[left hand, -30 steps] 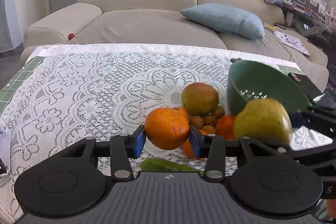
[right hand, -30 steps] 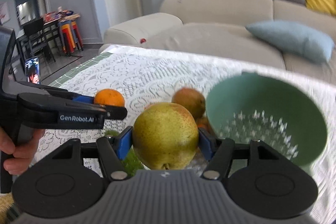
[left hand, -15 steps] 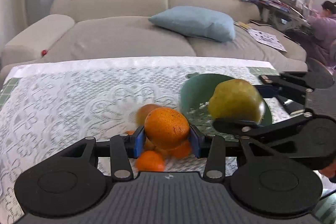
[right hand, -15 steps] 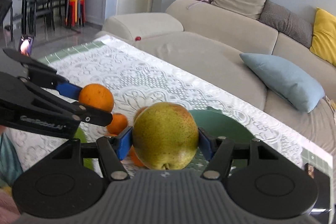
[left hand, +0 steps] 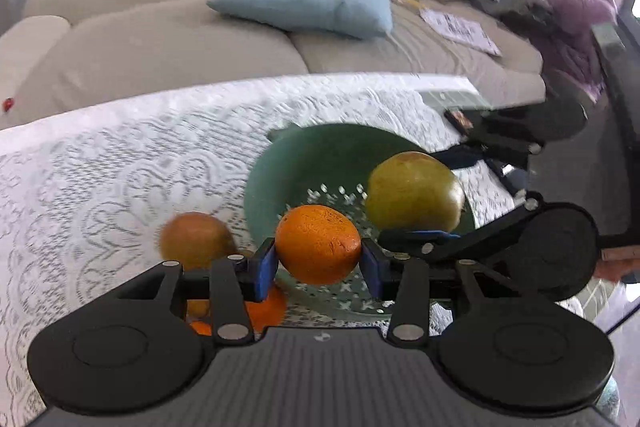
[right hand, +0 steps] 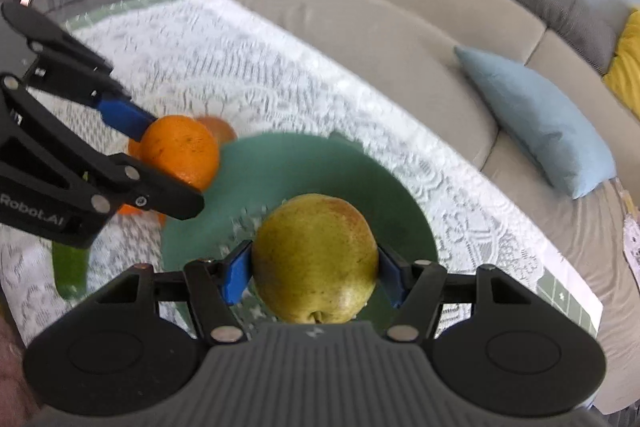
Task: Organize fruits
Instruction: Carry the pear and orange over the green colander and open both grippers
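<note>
The left gripper [left hand: 319, 263] pinches an orange [left hand: 318, 244] between its blue pads, and the fruit hangs over the near edge of a green colander bowl [left hand: 320, 155] that sits on the lace-covered table [left hand: 120, 155]. Just to its right the right gripper [right hand: 314, 273] clamps a yellow-green pear [right hand: 315, 259] the same way — pads pressed to both flanks, the blossom end facing the camera — and holds it above the middle of the bowl, whose perforated floor shows beneath both fruits. The two grippers sit close side by side, their fruits near each other but apart. Below and to the left of the left gripper, outside the bowl, a brownish round fruit [left hand: 195, 239] rests on the lace with a few small oranges [left hand: 266, 309] partly hidden under the gripper's fingers. A green vegetable [right hand: 70, 273] lies on the table under the left gripper — blurred, so I cannot tell what kind. Beyond the table stands a beige sofa [left hand: 160, 27] with a pale blue cushion [left hand: 308, 3], and a person in purple [left hand: 576, 23] is off to the far right.
</note>
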`<move>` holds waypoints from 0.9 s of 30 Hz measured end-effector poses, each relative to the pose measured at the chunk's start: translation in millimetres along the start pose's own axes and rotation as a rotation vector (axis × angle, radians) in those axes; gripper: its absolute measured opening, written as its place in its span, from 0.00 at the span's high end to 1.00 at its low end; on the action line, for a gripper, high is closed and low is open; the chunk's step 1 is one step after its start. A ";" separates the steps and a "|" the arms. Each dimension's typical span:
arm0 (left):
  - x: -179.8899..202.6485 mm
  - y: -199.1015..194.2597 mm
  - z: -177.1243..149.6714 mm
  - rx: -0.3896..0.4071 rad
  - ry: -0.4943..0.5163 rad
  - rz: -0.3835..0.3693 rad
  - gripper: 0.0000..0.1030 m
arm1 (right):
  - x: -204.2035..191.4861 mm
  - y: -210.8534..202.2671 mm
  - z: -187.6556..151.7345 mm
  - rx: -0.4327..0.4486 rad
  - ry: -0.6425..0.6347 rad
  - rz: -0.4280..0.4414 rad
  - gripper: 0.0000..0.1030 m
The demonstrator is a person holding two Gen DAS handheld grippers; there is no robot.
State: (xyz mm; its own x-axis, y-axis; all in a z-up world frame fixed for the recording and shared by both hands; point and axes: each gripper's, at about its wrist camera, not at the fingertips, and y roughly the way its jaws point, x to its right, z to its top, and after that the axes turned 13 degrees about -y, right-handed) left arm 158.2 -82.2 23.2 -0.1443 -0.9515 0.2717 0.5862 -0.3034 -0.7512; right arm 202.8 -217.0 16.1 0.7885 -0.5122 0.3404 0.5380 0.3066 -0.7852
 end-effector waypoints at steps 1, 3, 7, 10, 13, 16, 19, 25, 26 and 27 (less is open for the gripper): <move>1.5 4.2 1.5 -0.016 0.011 -0.001 0.52 | 1.1 3.9 -0.8 -0.011 -0.018 0.011 0.40; 6.9 13.0 2.7 -0.044 0.037 -0.006 0.52 | 5.2 11.8 -2.0 -0.033 -0.041 0.033 0.40; 13.0 26.1 5.3 -0.084 0.055 -0.015 0.52 | 12.2 27.4 -0.5 -0.067 -0.086 0.069 0.40; 14.8 34.4 7.6 -0.108 0.064 -0.015 0.52 | 13.5 35.6 -0.4 -0.085 -0.116 0.094 0.40; 14.8 41.2 8.0 -0.134 0.073 -0.010 0.52 | 13.5 40.0 -1.3 -0.096 -0.145 0.110 0.40; 14.3 48.0 8.9 -0.157 0.081 -0.005 0.52 | 11.9 44.7 -2.0 -0.106 -0.167 0.129 0.40; 13.6 52.4 8.6 -0.176 0.097 -0.002 0.52 | 8.7 48.2 -2.2 -0.114 -0.191 0.141 0.40; 13.6 59.3 8.6 -0.201 0.113 0.001 0.52 | 1.9 55.6 -3.7 -0.134 -0.220 0.155 0.40; 13.6 59.9 8.5 -0.204 0.115 0.001 0.52 | 1.7 56.3 -3.9 -0.136 -0.218 0.156 0.40; 13.5 60.1 8.2 -0.206 0.115 0.001 0.52 | 1.9 56.7 -4.0 -0.137 -0.218 0.156 0.40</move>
State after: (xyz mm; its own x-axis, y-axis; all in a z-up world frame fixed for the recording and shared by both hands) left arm 198.0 -112.8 -13.3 -0.2402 -0.9479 0.2093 0.4132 -0.2949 -0.8616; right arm 233.6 -203.8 -29.8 0.9118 -0.2784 0.3019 0.3721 0.2487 -0.8943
